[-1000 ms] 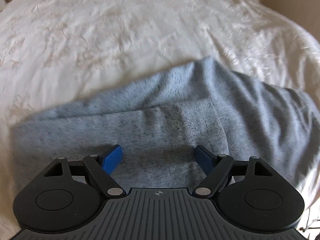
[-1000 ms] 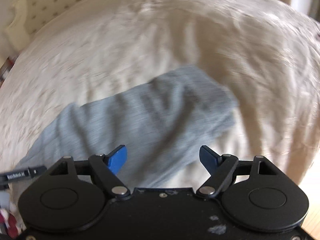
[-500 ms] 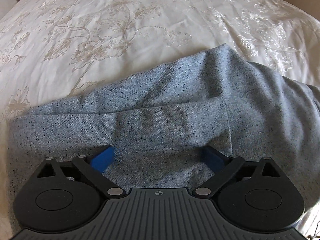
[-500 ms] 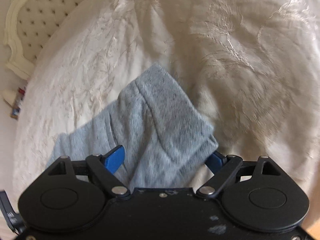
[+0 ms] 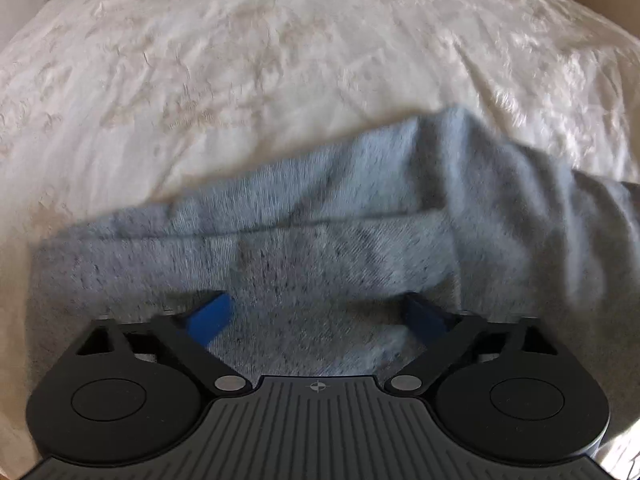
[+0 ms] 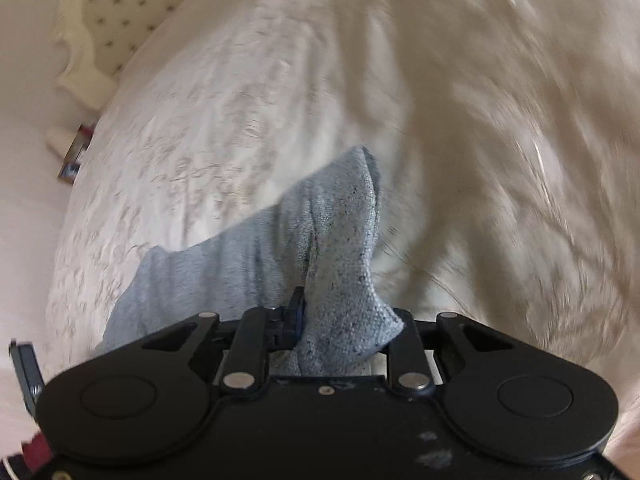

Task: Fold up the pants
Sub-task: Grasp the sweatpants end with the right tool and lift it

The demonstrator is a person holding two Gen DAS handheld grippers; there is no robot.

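Fig. legend, pants-folding, mid-fold. Grey pants (image 5: 320, 240) lie on the bed (image 5: 280, 60), already doubled: one layer's edge runs as a straight seam-like line across the cloth, w/ a second layer showing beyond it.

Key relation: the pants' long axis runs left–right across the left gripper (image 5: 316, 316), so its fingers (image 5: 210, 316) straddle the cloth crosswise. Fingers spread wide, released, nothing pinched; cloth lies directly under and just ahead of them. Whether tips touch the fabric: cannot tell (blur).

Right gripper (image 6: 320, 320) sits at one end of the pants (image 6: 332, 248). Fingers (image 6: 297, 316) clenched on a bunched corner of that end; fabric rises from the grip in a peak, rest trailing down-left of the gripper onto the bed (image 6: 480, 120). Heavy blur in this view.

Judgement: right hand is the nearer, engaged one; the coming move prob. carries its held end along the long axis toward the far end, left hand pinning or taking the matching edge. Risk: held corner is only one layer's worth, so lower layers may lag and skew the fold.
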